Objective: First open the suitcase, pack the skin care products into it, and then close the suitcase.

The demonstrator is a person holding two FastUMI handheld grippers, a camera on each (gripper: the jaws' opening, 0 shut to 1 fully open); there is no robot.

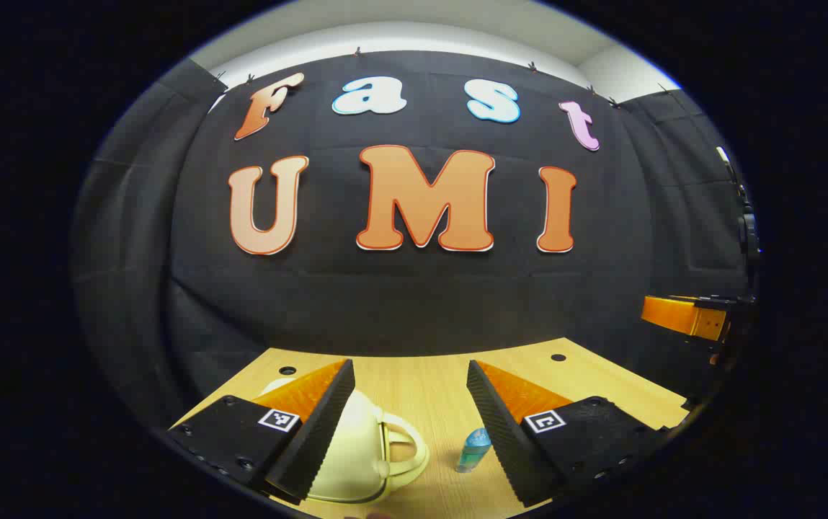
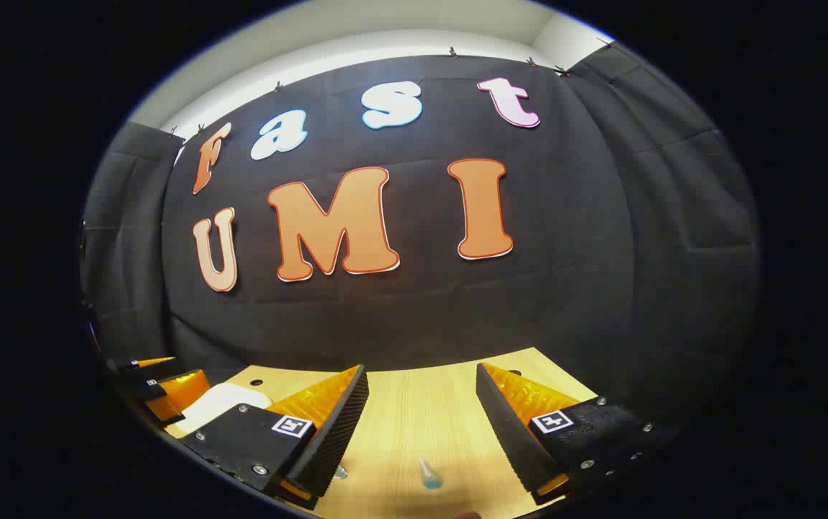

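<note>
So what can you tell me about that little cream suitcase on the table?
The suitcase is small, cream-coloured and rounded, seemingly hard glossy plastic, with a looped carry handle on its right side. It looks closed and rests on the wooden table. The left tool's finger partly covers it; contact is unclear.

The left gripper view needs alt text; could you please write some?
The open left gripper hovers over a light wooden table, a small cream hard-shell suitcase with a handle behind its left finger and a little blue-green bottle by its right finger.
</note>
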